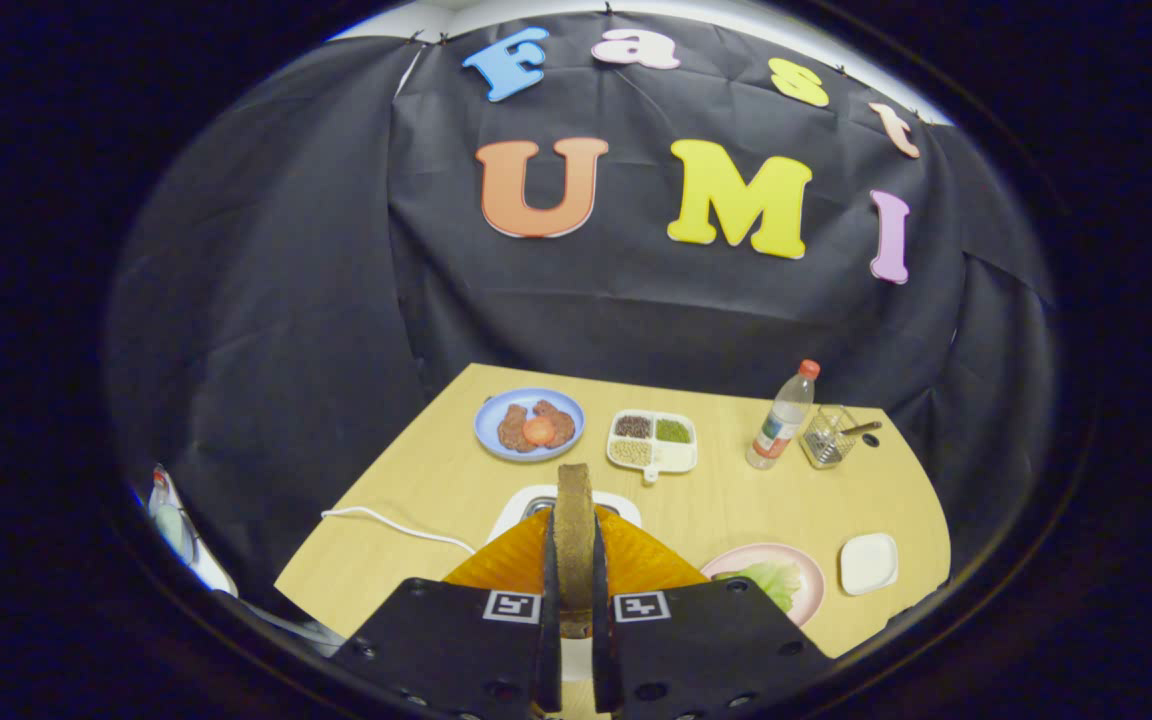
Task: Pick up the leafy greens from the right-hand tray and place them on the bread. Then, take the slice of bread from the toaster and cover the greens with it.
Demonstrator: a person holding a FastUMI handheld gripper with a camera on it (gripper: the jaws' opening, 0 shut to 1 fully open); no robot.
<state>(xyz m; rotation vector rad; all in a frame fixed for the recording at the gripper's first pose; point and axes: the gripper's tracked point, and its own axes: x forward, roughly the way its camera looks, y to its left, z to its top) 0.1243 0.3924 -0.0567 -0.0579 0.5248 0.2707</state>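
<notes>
Here the tool (576, 610) is clenched on a slice of bread (574, 535), held upright on edge between both fingers, just above the toaster (536, 498) on the table (416, 480). The slice looks light, dry and crumbly, so a gentle hold low on its flat faces suits it. The greens (771, 580) lie on the pink plate (808, 575) beside; bread beneath them, probably, is hidden.

I see the worktop (436, 470) evenly and brightly lit, sharp mid-view, with soft shadows; fisheye bending curves its far edges.
</notes>
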